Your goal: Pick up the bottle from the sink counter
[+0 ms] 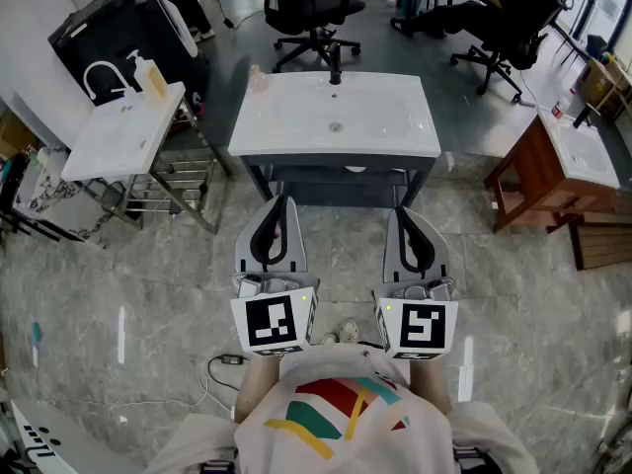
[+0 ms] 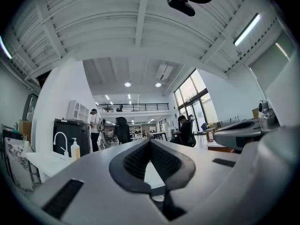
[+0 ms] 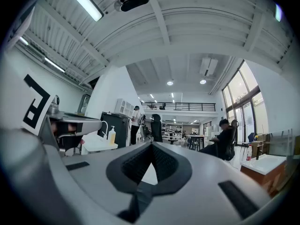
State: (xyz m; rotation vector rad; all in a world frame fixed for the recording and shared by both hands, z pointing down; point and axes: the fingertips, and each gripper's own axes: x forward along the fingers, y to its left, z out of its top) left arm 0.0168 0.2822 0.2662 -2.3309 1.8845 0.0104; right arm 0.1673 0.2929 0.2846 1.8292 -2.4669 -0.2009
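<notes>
The white rectangular basin surface (image 1: pixel 296 131) looks like smooth, glossy ceramic; the dark grey cabinet (image 1: pixel 296 178) under it is matt; the small pale pink bottle (image 1: pixel 259 79) on it looks like translucent plastic; the grey veined floor (image 1: pixel 148 294) is polished stone with a faint sheen; the brown stand (image 1: pixel 518 176) at the right is wood; the left claw (image 1: pixel 282 205) and right claw (image 1: pixel 406 215) have smooth matt grey plastic shells and black ribbed rubbery pads (image 2: pixel 164 161).
</notes>
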